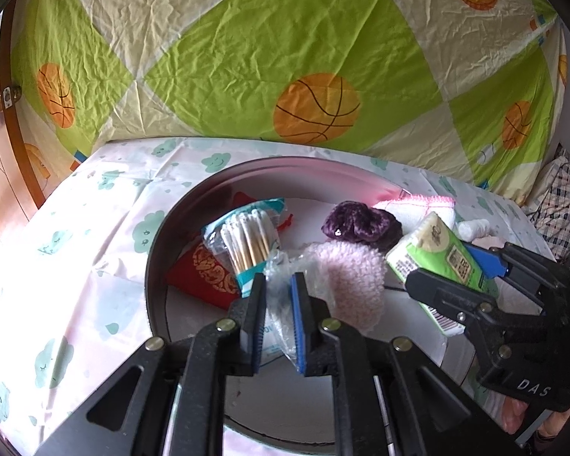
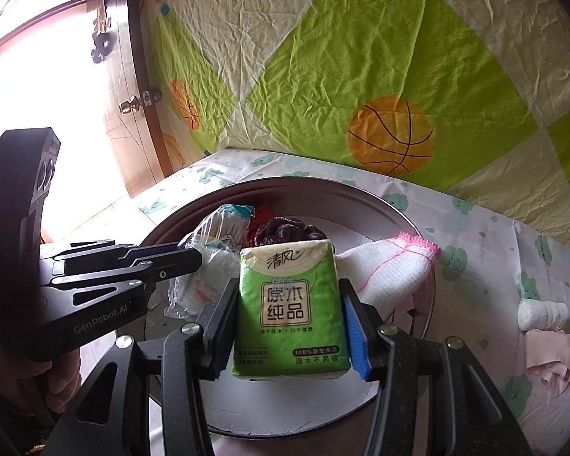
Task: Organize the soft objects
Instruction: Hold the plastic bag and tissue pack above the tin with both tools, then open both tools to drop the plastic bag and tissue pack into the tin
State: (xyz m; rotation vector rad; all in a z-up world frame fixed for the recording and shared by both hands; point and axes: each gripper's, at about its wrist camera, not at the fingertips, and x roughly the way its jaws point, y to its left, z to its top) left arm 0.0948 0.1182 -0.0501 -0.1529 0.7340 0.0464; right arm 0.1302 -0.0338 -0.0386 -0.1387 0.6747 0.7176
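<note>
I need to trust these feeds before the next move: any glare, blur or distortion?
Left wrist view: the cloud-print sheet is blown out white at left, and the basin rim is bent by the fisheye. Right wrist view: the doorway is overexposed, while the tissue pack is sharp, print legible.

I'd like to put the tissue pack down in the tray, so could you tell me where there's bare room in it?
The tray's near floor, below the tissue pack, is bare white. So is a strip at the far right, behind the white cloth. The far left is crowded: cotton swabs, red pouch, purple scrunchie and pink fleece.
</note>
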